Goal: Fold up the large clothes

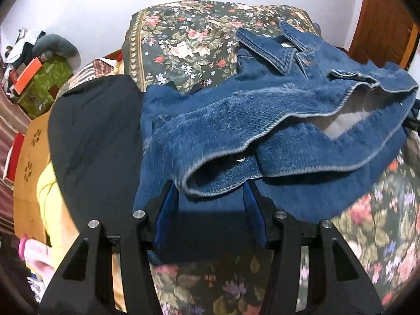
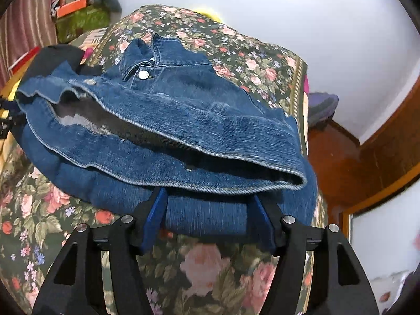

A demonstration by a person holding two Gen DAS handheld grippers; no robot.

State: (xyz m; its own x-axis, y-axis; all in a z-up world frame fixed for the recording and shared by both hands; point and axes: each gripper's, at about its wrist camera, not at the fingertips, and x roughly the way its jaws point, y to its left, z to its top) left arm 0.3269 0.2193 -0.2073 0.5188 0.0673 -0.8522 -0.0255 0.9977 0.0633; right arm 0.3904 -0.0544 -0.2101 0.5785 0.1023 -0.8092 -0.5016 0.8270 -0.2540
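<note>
A blue denim jacket (image 1: 262, 120) lies partly folded on the floral bedspread (image 1: 189, 39), collar at the far side, hem turned up toward me. It also shows in the right wrist view (image 2: 183, 110). My left gripper (image 1: 211, 187) is open, its blue-padded fingers (image 1: 168, 210) astride the jacket's near left edge, tips under the raised fold. My right gripper (image 2: 207, 197) is open, its fingers (image 2: 155, 215) astride the jacket's near right edge under the folded hem. The fingertips are hidden by denim.
A black garment (image 1: 97, 136) lies left of the jacket over yellow and orange clothes (image 1: 47, 191). A green box (image 1: 44, 84) and clutter stand at far left. The bed's right edge drops to a wooden floor (image 2: 341, 162). A white wall is behind.
</note>
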